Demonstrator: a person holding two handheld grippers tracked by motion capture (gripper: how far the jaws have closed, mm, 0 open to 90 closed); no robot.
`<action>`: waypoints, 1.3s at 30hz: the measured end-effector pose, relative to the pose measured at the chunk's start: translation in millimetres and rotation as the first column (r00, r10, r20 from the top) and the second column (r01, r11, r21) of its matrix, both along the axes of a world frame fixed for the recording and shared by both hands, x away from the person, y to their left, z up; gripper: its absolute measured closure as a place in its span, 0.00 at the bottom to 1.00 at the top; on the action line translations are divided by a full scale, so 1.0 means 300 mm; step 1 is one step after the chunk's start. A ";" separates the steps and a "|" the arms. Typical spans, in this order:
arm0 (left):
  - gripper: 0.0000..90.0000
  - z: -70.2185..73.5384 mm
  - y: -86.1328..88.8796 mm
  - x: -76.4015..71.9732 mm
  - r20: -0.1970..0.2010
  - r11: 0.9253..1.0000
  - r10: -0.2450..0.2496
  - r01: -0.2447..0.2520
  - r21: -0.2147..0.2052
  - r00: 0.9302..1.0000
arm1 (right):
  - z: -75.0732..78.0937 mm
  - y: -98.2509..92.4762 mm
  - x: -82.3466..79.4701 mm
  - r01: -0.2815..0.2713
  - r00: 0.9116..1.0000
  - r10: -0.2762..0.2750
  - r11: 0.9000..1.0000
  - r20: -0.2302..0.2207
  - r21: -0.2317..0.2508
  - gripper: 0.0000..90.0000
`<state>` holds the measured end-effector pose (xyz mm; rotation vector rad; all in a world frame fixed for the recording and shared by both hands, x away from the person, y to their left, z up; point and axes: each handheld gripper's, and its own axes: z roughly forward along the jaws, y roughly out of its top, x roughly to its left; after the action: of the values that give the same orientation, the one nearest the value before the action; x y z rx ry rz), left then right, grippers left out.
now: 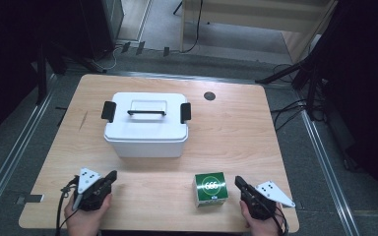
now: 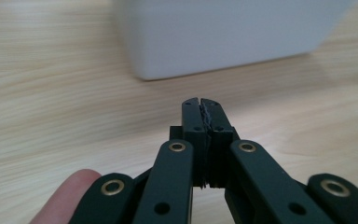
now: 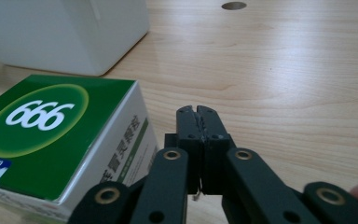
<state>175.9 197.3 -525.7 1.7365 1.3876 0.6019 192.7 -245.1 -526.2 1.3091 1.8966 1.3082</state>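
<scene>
Left hand-held gripper point(image 1: 109, 178) sits low at the near edge of the bench point(image 1: 236, 128), jaws pressed together on nothing, and the right hand-held gripper point(image 1: 239, 183) is the same, closed and empty. Looks like a ready pose to me. The green "666" carton point(image 1: 210, 189) is parked just beside the right one, easy reach. The white lidded bin point(image 1: 145, 124) sits mid-bench with its black latches point(image 1: 109, 111) and handle facing up, probably where the carton ends up.

place: lab or studio | evidence: floor rails point(image 1: 15, 152) – black stands point(image 1: 305, 73) – loose cables point(image 1: 290, 110)
</scene>
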 end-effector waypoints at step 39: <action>1.00 0.104 0.166 0.268 -0.023 0.990 0.140 -0.140 0.023 0.990 | 0.137 0.173 0.204 -0.158 0.987 0.157 0.987 -0.043 -0.022 1.00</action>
<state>256.4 247.1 -494.6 1.6777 1.5345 0.6759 253.8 -193.1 -485.0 1.2027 2.0749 1.3373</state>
